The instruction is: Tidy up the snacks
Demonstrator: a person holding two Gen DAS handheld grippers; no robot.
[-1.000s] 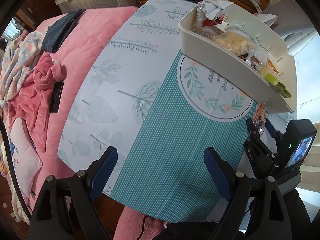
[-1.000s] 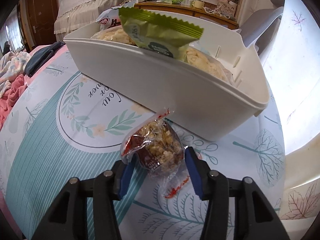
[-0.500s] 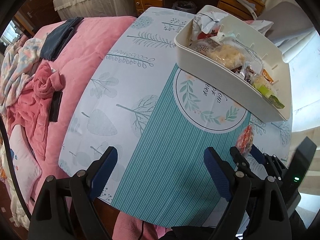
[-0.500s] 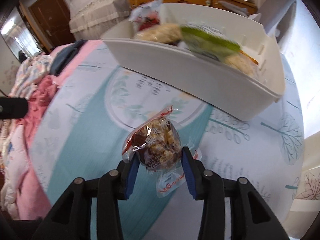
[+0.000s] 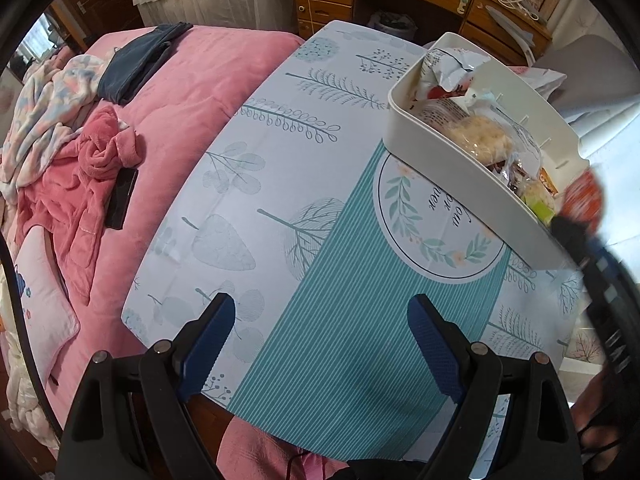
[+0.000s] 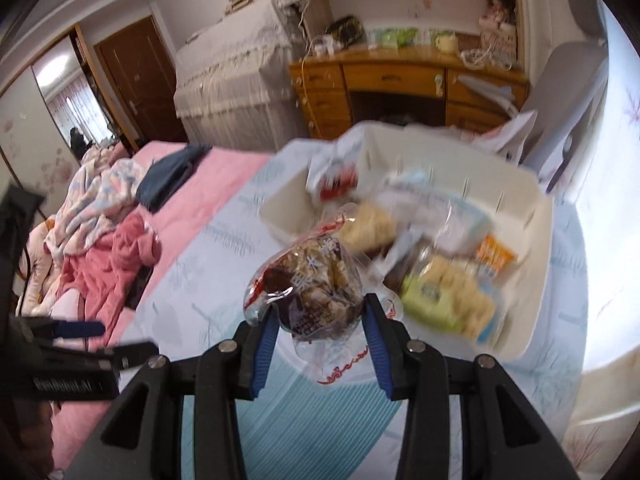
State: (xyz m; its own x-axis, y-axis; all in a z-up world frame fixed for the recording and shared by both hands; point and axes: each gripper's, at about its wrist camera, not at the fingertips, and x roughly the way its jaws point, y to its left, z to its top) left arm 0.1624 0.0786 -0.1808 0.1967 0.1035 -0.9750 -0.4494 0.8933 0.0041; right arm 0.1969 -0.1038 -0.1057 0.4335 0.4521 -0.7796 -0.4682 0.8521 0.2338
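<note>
Right tool (image 6: 318, 322): tilted steeply down, raised off the worktop (image 5: 328, 264), its blue pads pressed on 1 snack packet (image 6: 310, 286); the jaws have just been closing on that packet, which sits between them.
Left tool (image 5: 320, 344): points almost straight down over the near edge of the worktop, jaws wide, nothing between them.
Snack packet: clear crinkled wrapper with red trim, lumpy tan and dark brown pieces inside; held in the air in front of the bin (image 6: 520, 332), close to its near wall.
Bin: 1, white plastic, long and rounded at the corners, smooth walls with small slot ribs inside; it stands on the far right part of the worktop.
Bin contents: several wrapped snacks piled together; a green packet (image 6: 434, 300), an orange one and pale puffed pieces show, the full count too blurred to tell.
Worktop cover: 1 glossy cloth, pale with leaf and tree prints, a teal striped band and a round floral badge partly under the bin.
Bed (image 5: 208, 80): left of the worktop, pink fleece cover, crumpled pink robe, 1 folded dark garment, 1 black phone (image 5: 121, 198).
Desk: wooden, drawers, beyond the bin.
</note>
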